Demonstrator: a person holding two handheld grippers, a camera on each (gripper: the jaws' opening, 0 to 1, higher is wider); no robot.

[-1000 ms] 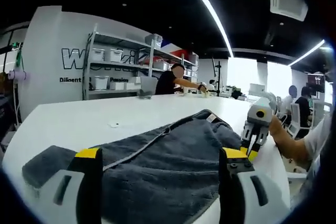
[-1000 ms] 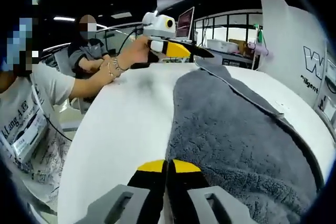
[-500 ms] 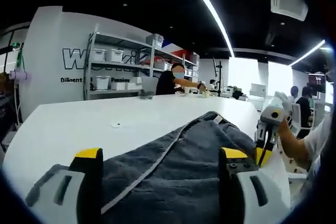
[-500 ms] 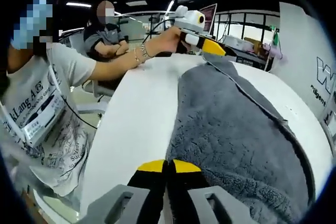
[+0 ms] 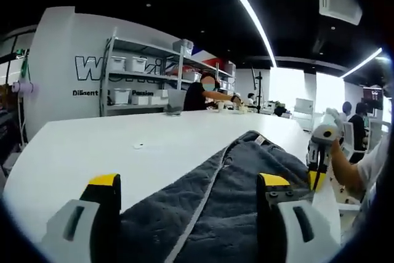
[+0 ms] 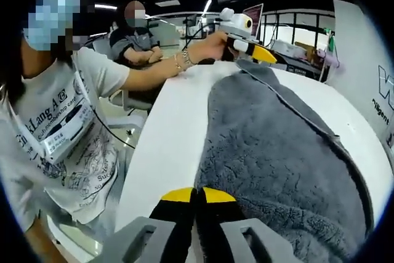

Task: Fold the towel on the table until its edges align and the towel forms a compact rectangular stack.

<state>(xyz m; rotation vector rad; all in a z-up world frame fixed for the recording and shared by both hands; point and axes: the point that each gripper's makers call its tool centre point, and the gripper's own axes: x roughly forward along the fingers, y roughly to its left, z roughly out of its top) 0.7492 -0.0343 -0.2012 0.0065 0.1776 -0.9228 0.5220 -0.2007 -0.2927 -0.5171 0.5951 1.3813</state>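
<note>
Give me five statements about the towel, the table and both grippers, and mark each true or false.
1. The towel is grey. True.
2. The right gripper has its jaws wide open. False: its yellow tips are pressed together at the towel's edge.
3. The towel lies on a white table. True.
4. The left gripper has its jaws shut. False: they stand apart, with towel between them.
5. The towel is already a compact folded stack. False: it lies stretched out long across the table.

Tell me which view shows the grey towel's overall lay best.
The right gripper view: the towel runs lengthwise across the white table from the right gripper, shut on its near edge, to the left gripper. The left gripper view shows a foreshortened strip between open fingers.
</note>
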